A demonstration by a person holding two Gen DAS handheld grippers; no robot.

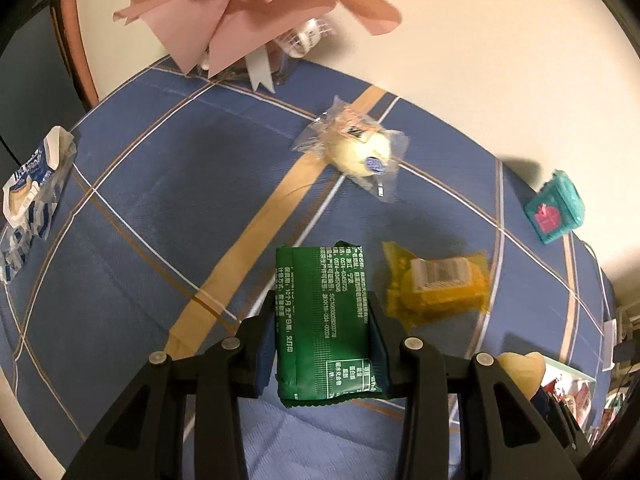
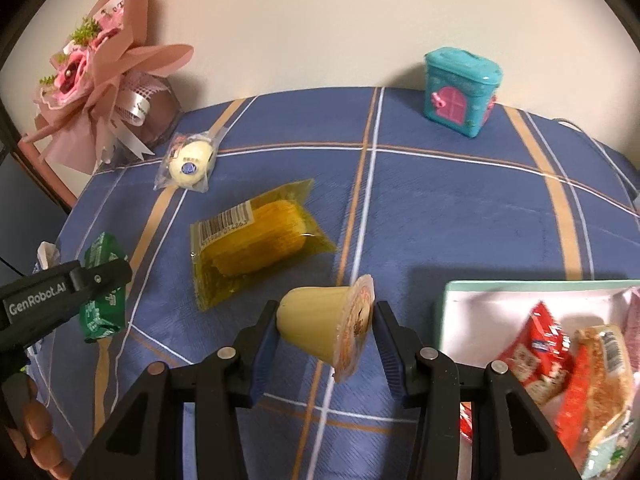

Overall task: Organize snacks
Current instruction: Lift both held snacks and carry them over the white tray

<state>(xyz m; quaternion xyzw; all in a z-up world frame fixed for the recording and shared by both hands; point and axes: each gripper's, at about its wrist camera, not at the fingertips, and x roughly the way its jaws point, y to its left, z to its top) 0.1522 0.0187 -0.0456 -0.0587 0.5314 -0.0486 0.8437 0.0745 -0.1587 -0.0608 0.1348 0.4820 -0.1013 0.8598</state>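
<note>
Both grippers, left gripper (image 1: 322, 334) & right gripper (image 2: 325, 334): black linkage arms, silver pivot pins, blue pads inside jaws. "GenRobot.AI" in white on left's side.

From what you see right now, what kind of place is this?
Probably a room in a home: a table under a blue plaid cloth against a plain wall, with a pink paper-wrapped bouquet and a teal house-shaped toy box on it.
</note>
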